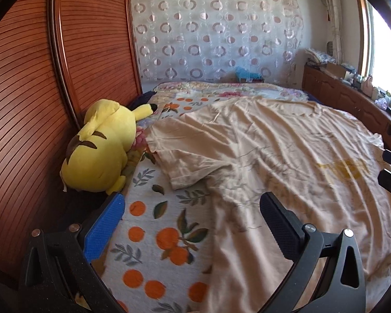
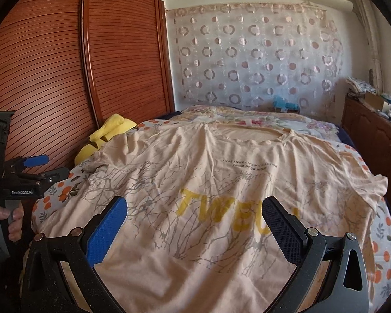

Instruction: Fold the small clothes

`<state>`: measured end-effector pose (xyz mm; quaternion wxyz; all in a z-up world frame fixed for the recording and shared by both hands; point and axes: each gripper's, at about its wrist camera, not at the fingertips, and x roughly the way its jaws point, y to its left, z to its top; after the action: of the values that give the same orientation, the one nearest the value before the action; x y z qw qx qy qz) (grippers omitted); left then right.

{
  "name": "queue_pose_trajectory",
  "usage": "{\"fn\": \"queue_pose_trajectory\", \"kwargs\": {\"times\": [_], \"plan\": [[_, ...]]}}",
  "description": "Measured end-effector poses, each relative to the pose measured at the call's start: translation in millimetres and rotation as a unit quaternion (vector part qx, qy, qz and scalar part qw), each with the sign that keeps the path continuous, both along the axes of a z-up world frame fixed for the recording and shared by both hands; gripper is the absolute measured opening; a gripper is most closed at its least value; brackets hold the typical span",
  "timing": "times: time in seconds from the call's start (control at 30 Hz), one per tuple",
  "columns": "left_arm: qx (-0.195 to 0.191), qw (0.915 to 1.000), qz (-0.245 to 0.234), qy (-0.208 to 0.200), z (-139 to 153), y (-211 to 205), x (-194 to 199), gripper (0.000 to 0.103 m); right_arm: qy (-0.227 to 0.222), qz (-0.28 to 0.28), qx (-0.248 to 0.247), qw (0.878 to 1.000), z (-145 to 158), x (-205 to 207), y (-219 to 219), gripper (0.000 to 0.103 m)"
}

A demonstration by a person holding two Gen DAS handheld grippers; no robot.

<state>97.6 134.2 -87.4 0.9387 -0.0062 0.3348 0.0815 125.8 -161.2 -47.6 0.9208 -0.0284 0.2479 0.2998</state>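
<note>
T-shirt (image 2: 221, 195), one, beige, is spread front-up on the orange-print bedspread (image 1: 153, 237); its hem is cut off below both views. One yellow plush toy (image 1: 99, 151) is half hidden in the right view. Left gripper (image 1: 193, 216) and right gripper (image 2: 195, 219) are held with jaws apart, empty, above the cloth.

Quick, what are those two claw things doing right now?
Left gripper: open, holding nothing, above the wrinkled peach cotton T-shirt.
Right gripper: open, empty, over the same shirt.

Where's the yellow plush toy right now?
The yellow plush toy lies at the bed's left edge against the wooden wardrobe, just beyond the T-shirt sleeve.
</note>
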Motion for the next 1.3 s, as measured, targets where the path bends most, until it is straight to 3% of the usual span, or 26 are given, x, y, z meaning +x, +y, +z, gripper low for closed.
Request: {"fn": "queue_pose_trajectory", "kwargs": {"times": [0.23, 0.37, 0.53, 0.83, 1.03, 1.13, 1.3], "plan": [[-0.044, 0.9987, -0.010, 0.025, -8.8, 27.5, 25.7, 0.103, 0.026, 0.015, -0.011, 0.999, 3.8, 17.4, 12.7, 0.103], [-0.095, 0.9948, -0.013, 0.035, -11.2, 42.2, 36.9, 0.081, 0.027, 0.022, -0.021, 0.999, 3.1, 17.2, 17.7, 0.103], [-0.129, 0.9894, -0.016, 0.063, -21.6, 46.9, 52.5, 0.057, 0.033, 0.036, -0.055, 0.997, -1.5, 22.0, 32.1, 0.103], [-0.088, 0.9917, -0.017, 0.092, -36.3, 32.3, 61.3, 0.049, 0.038, 0.052, -0.083, 0.994, -5.1, 25.8, 46.3, 0.103], [-0.094, 0.9911, -0.011, 0.094, -34.1, 41.1, 69.2, 0.048, 0.037, 0.052, -0.080, 0.995, -5.2, 24.7, 46.9, 0.103], [-0.096, 0.9912, -0.013, 0.090, -33.4, 44.0, 69.9, 0.039, 0.036, 0.051, -0.079, 0.995, -5.9, 25.3, 45.9, 0.103], [-0.095, 0.9923, -0.039, 0.070, -24.3, 42.8, 73.3, 0.012, 0.038, 0.049, -0.085, 0.994, -10.7, 26.3, 45.9, 0.103]]}}
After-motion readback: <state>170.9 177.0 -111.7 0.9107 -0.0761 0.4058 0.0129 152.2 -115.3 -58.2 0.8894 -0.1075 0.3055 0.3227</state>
